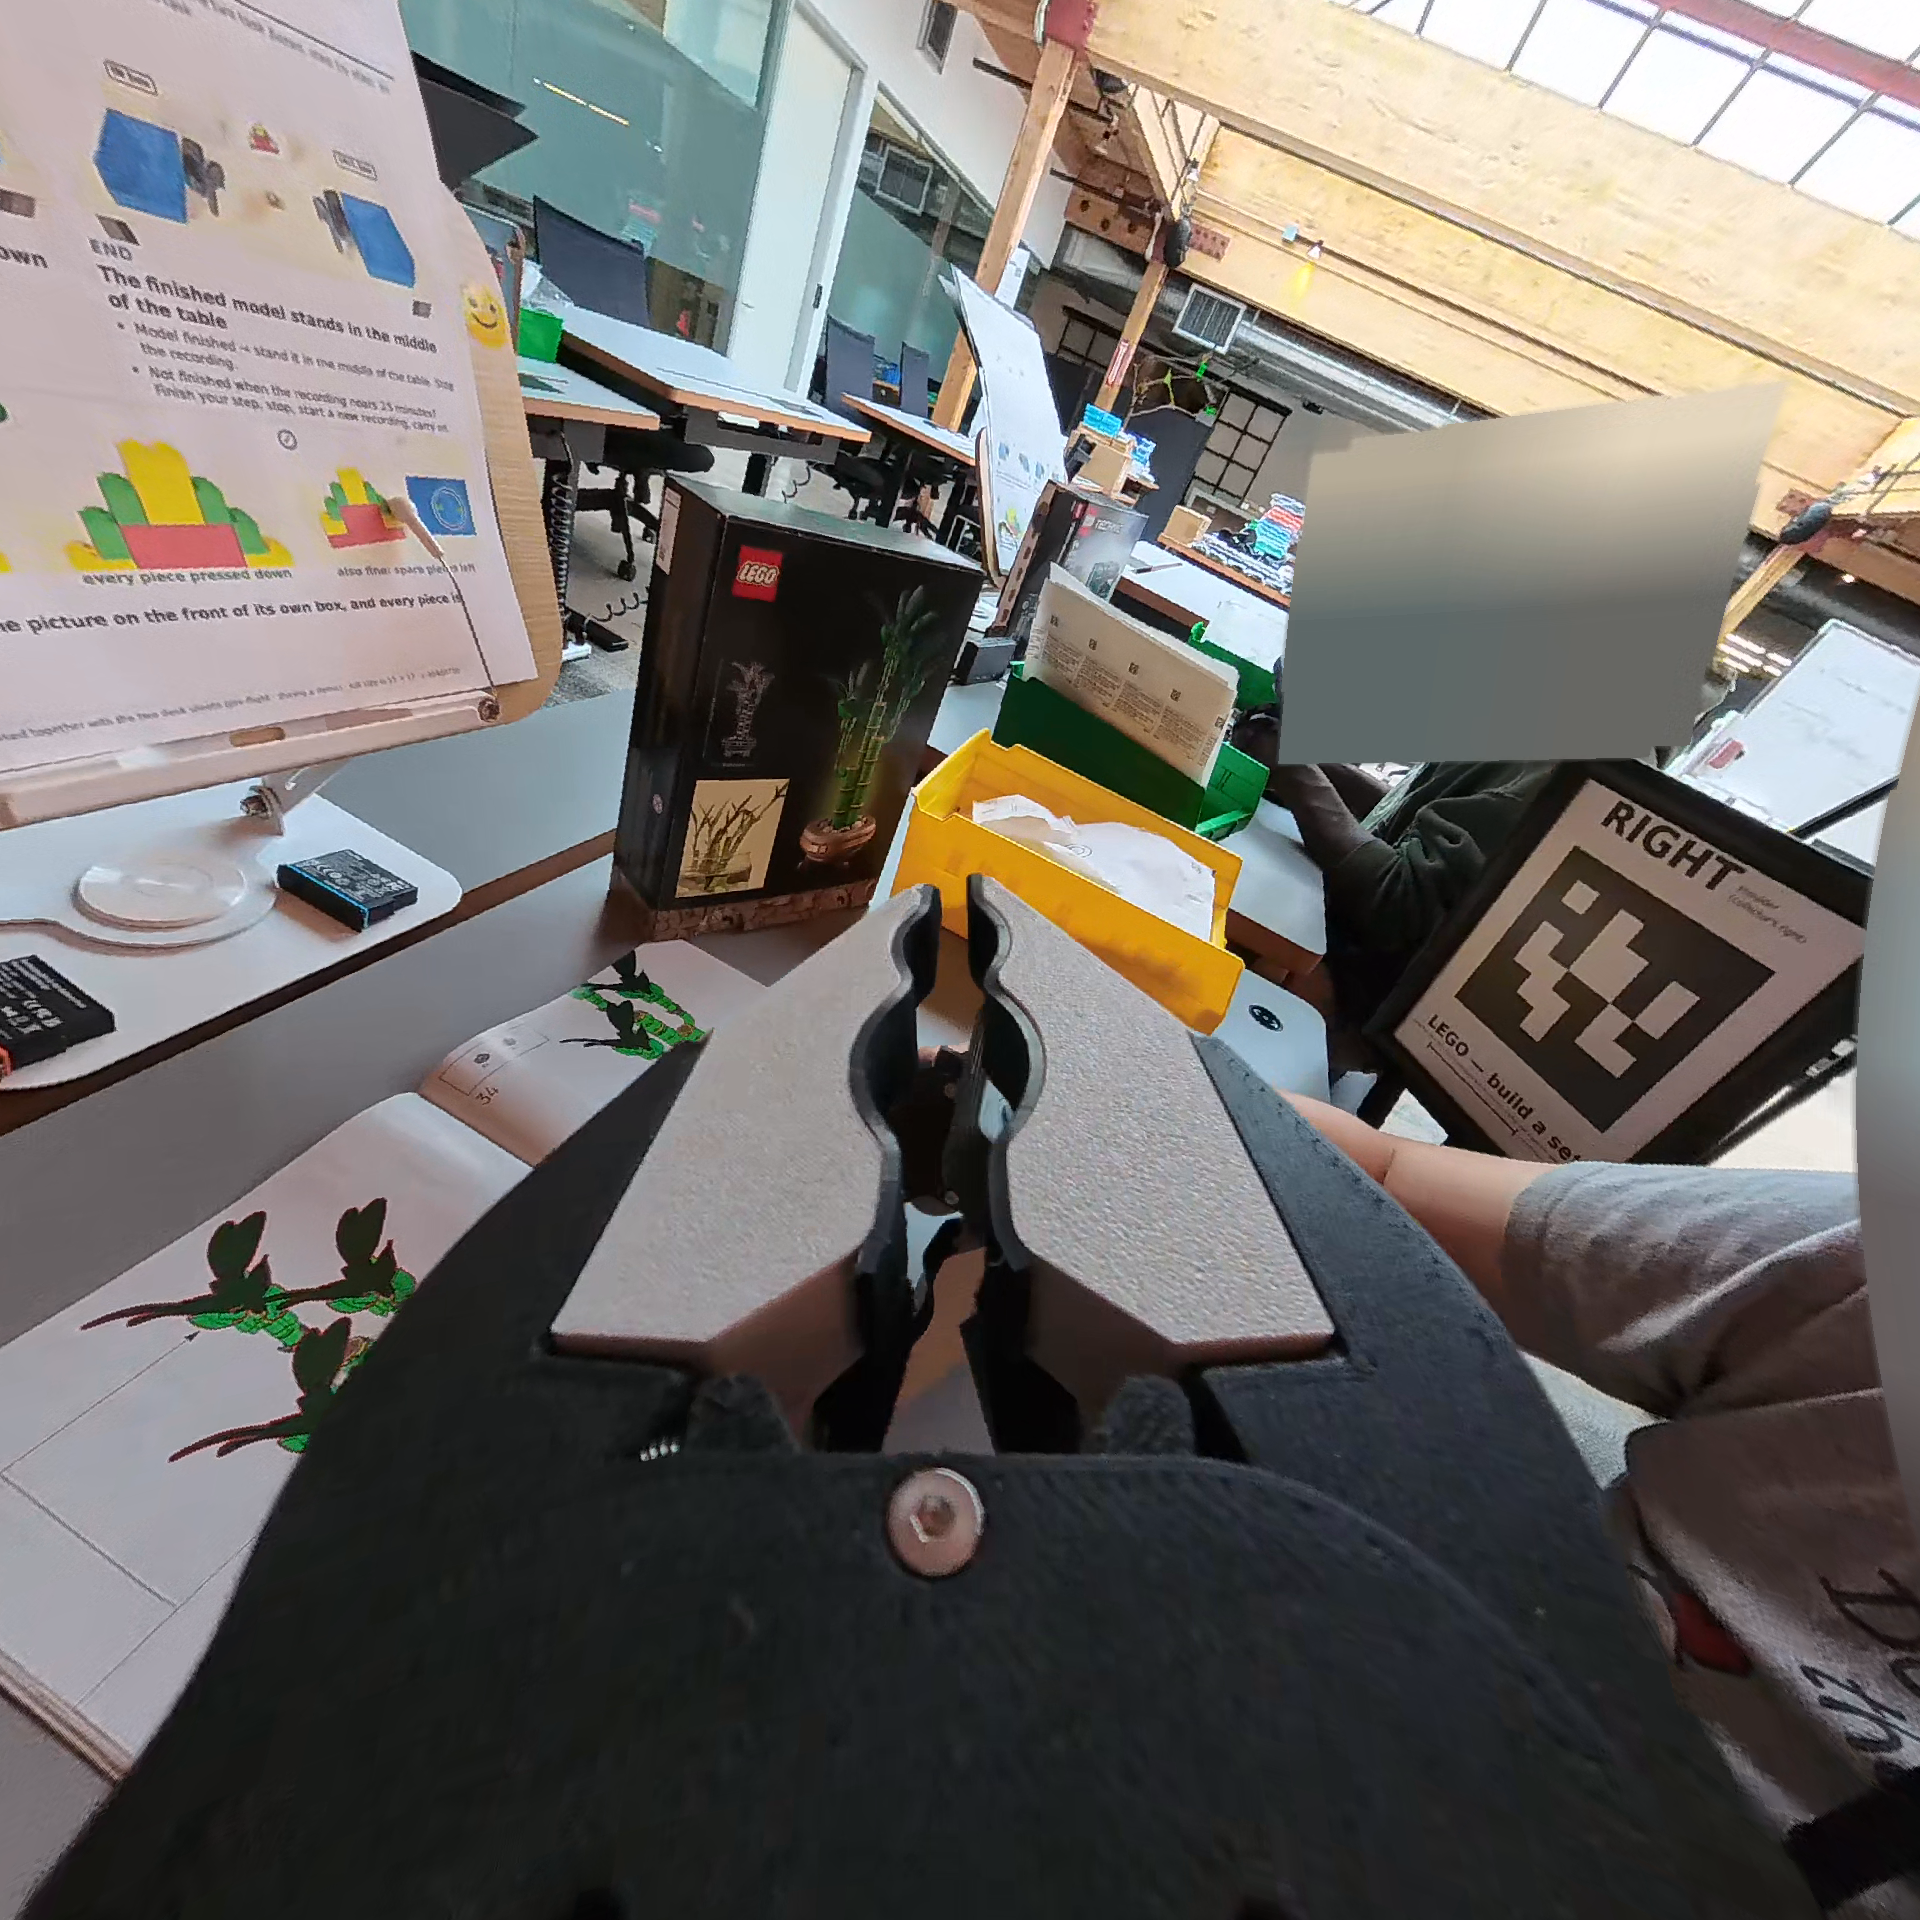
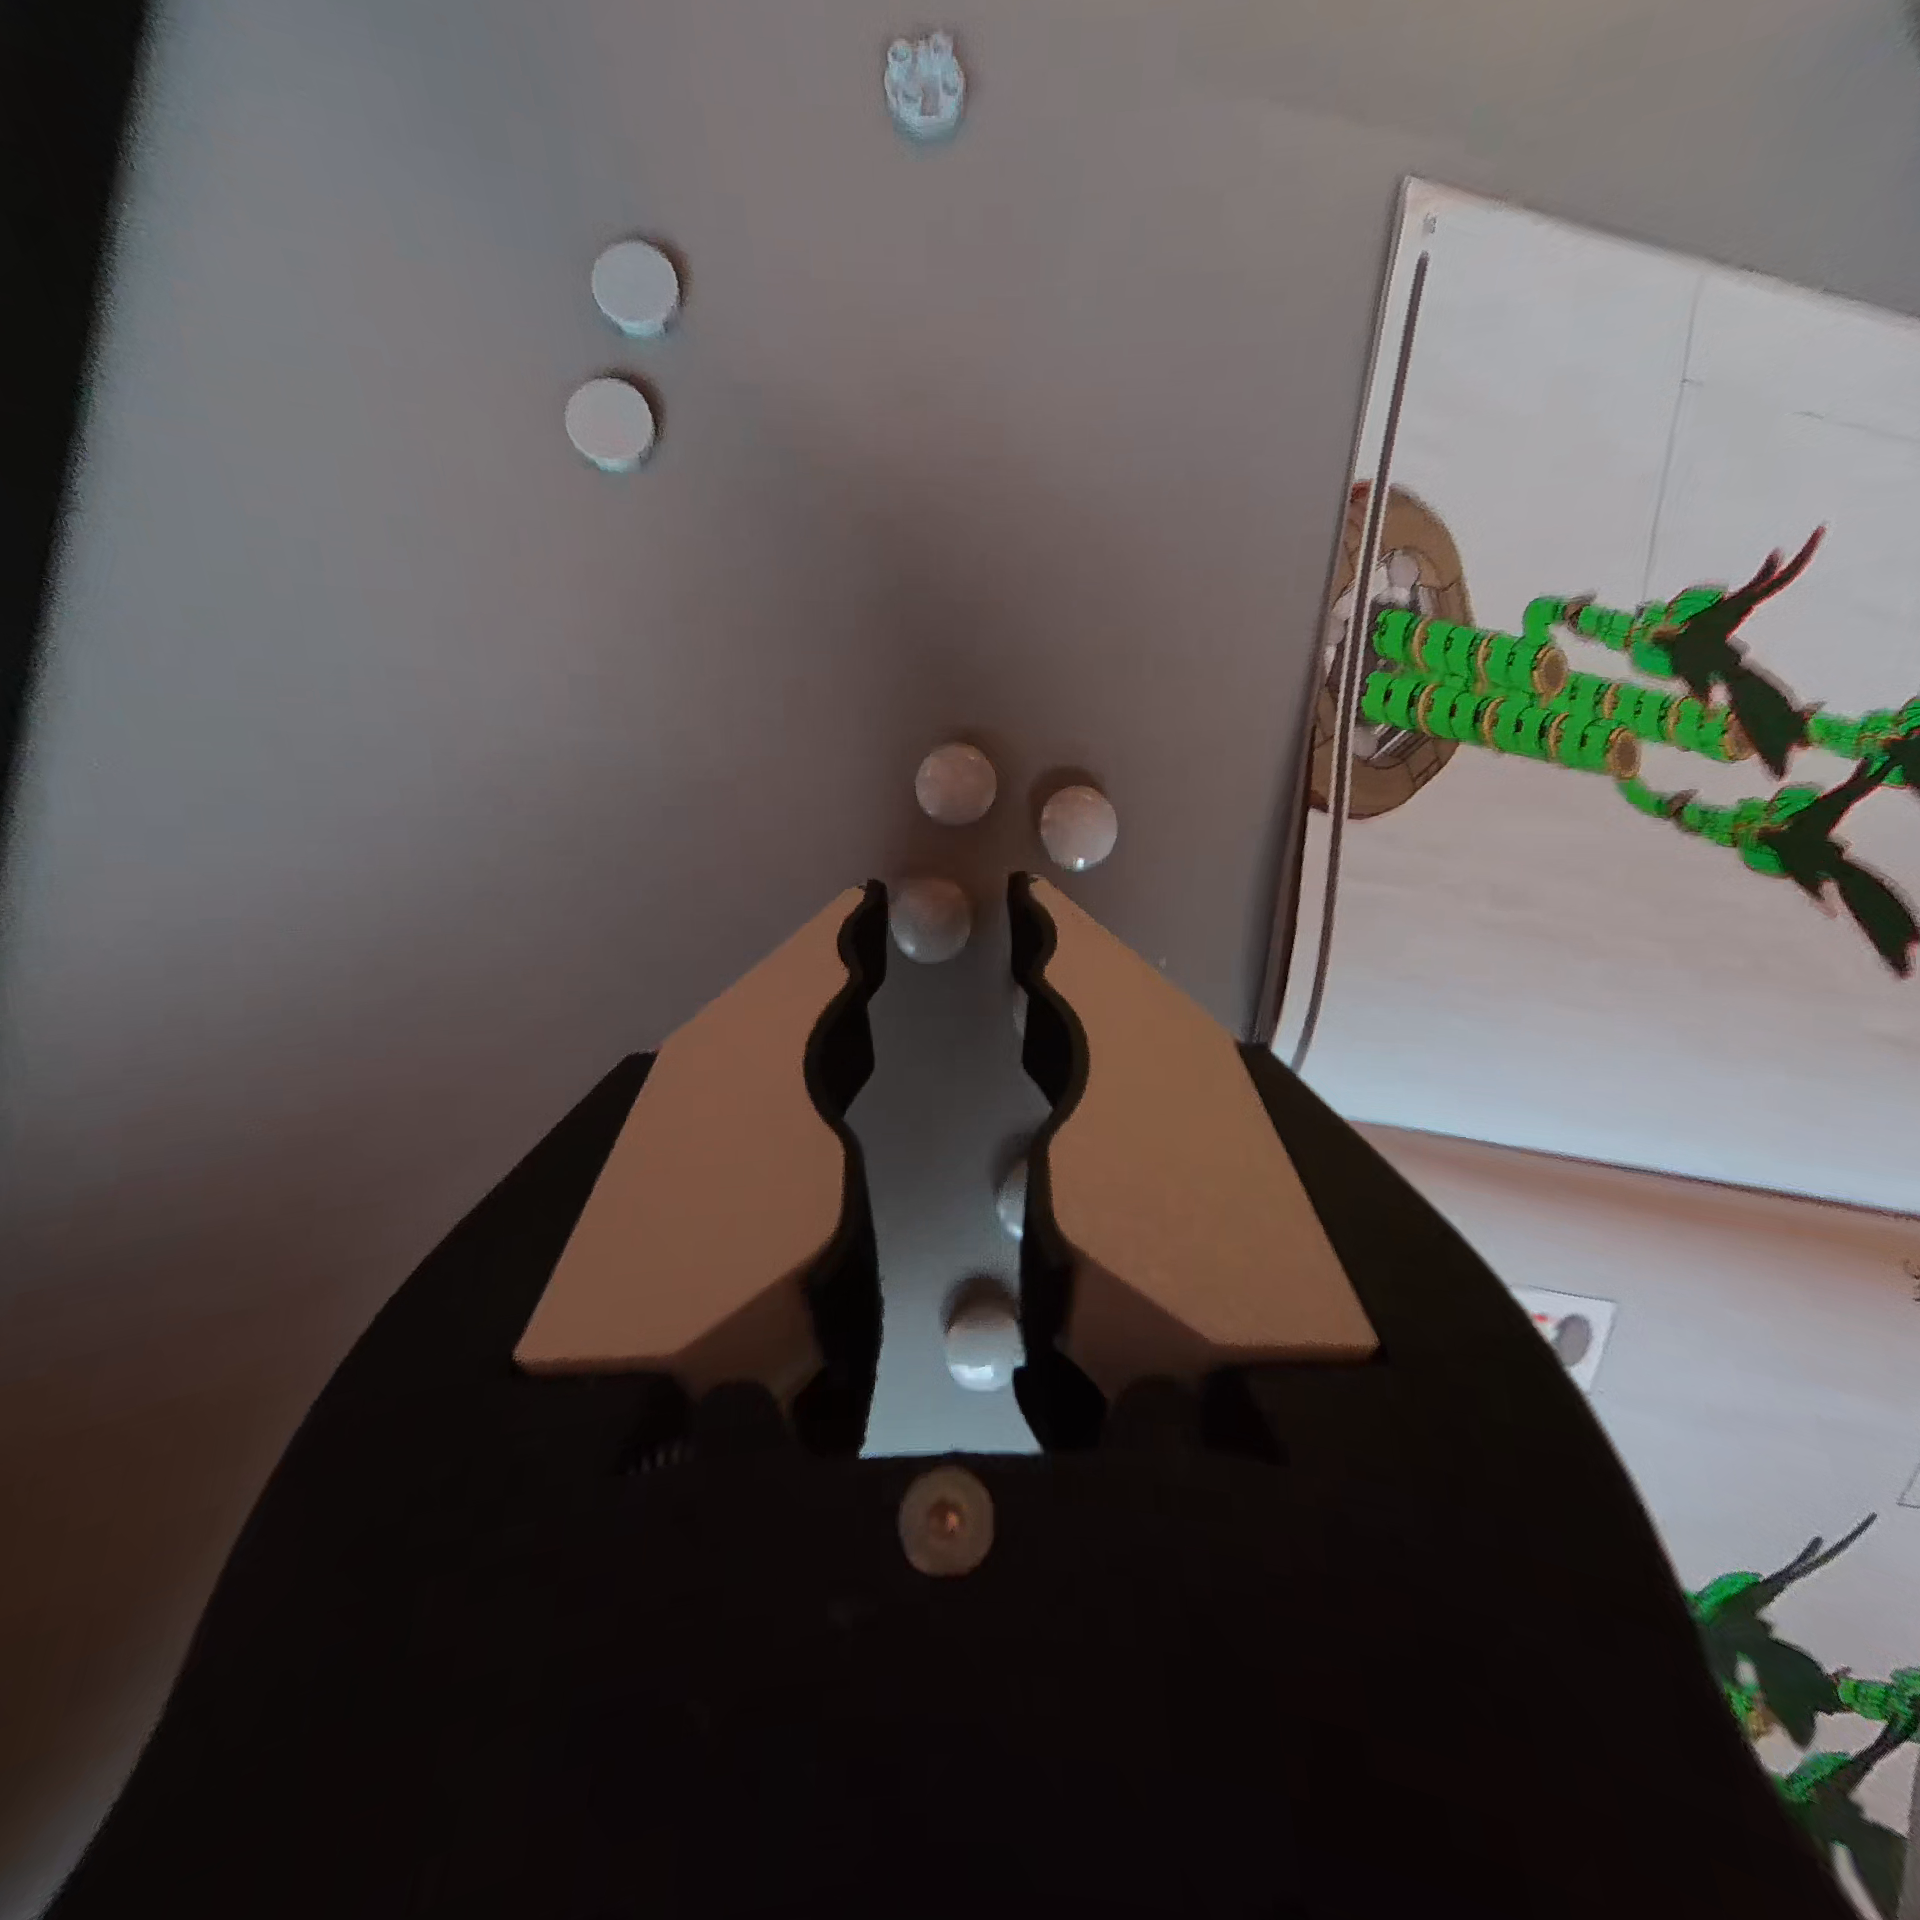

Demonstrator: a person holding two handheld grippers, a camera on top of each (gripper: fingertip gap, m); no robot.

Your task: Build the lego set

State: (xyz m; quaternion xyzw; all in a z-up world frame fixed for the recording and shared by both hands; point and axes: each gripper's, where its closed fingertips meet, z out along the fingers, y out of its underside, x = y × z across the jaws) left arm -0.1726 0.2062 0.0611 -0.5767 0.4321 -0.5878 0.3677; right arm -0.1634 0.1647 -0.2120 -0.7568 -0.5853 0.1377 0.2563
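Observation:
My left gripper [image 1: 954,909] is held above the table with its jaws almost together on a small dark lego piece [image 1: 961,1127], which is mostly hidden between the fingers. My right gripper [image 2: 945,891] is open and points down at the grey table [image 2: 416,727]. A small white dome piece [image 2: 930,920] lies between its fingertips, apart from both. Two more domes [image 2: 956,782] [image 2: 1078,826] lie just beyond, and others [image 2: 982,1345] show in the gap between the fingers. Two flat round white tiles [image 2: 636,283] [image 2: 610,421] and a studded round piece [image 2: 925,83] lie farther off.
The open instruction booklet [image 2: 1610,935] lies right of the pieces; it also shows in the left wrist view [image 1: 260,1403]. Behind stand the set's black box [image 1: 790,707], a yellow bin [image 1: 1070,940], a green bin [image 1: 1122,748], a sheet on a stand [image 1: 208,364], a battery [image 1: 348,891], and a black-and-white marker plate [image 1: 1621,987] by a person's arm [image 1: 1455,1174].

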